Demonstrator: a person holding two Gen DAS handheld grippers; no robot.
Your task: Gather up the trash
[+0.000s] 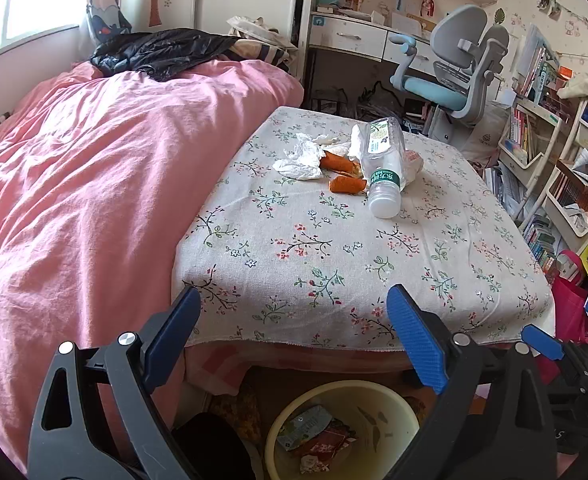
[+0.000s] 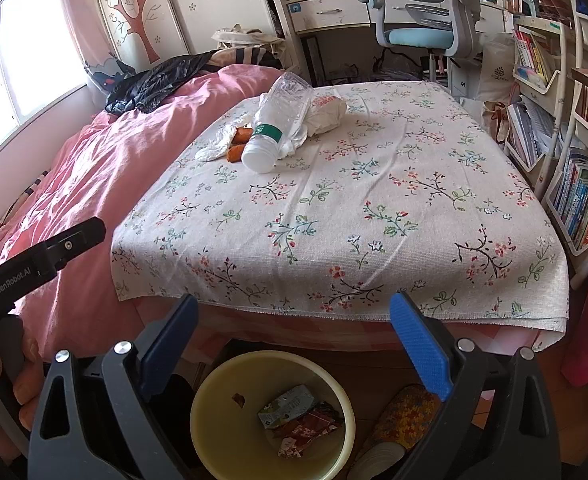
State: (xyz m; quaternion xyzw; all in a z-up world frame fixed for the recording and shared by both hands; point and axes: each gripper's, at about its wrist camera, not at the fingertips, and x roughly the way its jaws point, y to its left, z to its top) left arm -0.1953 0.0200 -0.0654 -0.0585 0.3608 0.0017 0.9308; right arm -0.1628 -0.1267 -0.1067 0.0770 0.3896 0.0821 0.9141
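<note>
I am holding both claws spread wide and empty: the left gripper (image 1: 294, 340) and the right gripper (image 2: 294, 344) are hanging over the near edge of the table (image 1: 294, 256), above the yellow bin (image 2: 214, 384) on the floor. The trash is lying at the table's far side. The plastic bottle (image 1: 383, 164) is on its side, cap towards me; I am judging it empty, light, slippery and easily crushed, so I am planning to take it across the ribbed body. Just left of the bottle are two orange scraps (image 1: 341, 174) and crumpled tissue (image 1: 299, 158), soft and weightless. The bin is already holding a few wrappers (image 2: 299, 420).
</note>
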